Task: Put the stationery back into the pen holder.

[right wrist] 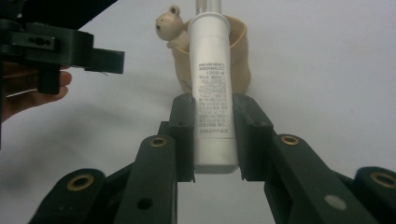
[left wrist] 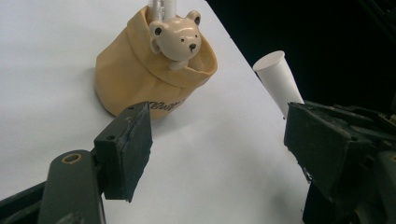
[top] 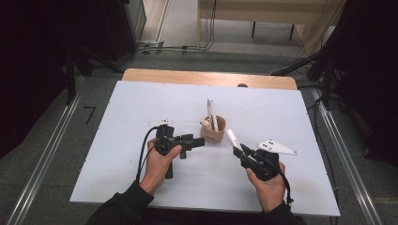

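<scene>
My right gripper (right wrist: 212,140) pinches a white tube (right wrist: 213,93) between its pads, cap end pointing toward the holder. In the high view that tube (top: 233,139) sticks up-left out of the right gripper (top: 241,152), just right of the tan bear holder (top: 214,130). My left gripper (left wrist: 219,140) has jaws spread, nothing between them, holder (left wrist: 140,74) just ahead. Another white tube (top: 211,112) stands inside the holder. All on the white table (top: 141,108).

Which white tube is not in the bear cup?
The white tube pinched between the right gripper's fingers, held above the table beside the bear cup. The other tube stands upright inside that cup.
</scene>
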Available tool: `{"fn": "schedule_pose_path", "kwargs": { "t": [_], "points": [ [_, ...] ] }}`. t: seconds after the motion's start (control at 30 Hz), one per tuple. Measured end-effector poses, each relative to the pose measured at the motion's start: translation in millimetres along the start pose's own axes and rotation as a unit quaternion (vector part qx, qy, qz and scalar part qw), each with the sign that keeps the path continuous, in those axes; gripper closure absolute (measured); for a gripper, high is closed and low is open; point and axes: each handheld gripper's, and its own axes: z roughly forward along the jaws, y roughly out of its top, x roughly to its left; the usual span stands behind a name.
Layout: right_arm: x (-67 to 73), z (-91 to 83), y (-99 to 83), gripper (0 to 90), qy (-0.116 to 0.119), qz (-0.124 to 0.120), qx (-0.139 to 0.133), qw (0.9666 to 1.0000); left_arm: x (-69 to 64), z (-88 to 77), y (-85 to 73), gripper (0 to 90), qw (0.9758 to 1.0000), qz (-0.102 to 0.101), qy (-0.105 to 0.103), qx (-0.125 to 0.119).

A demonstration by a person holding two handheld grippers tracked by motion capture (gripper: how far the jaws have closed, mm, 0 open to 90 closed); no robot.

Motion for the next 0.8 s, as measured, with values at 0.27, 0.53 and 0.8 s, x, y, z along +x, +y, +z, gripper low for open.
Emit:
{"fn": "schedule_pose_path", "kwargs": {
  "t": [0.27,0.53,0.8],
  "points": [
    [13.2,7.7,-2.5,69.4,0.021,-0.016,0.005,0.9996,-3.1,6.2,-0.6,26.2,0.9997,-0.013,-0.021,0.006],
    [23.8,15.5,-4.4,69.3,0.041,-0.029,0.015,0.9986,-4.3,10.3,-1.3,27.9,0.9989,-0.025,-0.038,0.01],
    [34.8,25.1,-6.7,69.4,0.057,-0.043,0.022,0.9972,-5.7,14.6,-2.5,29.3,0.9977,-0.036,-0.055,0.017]
  ]
}}
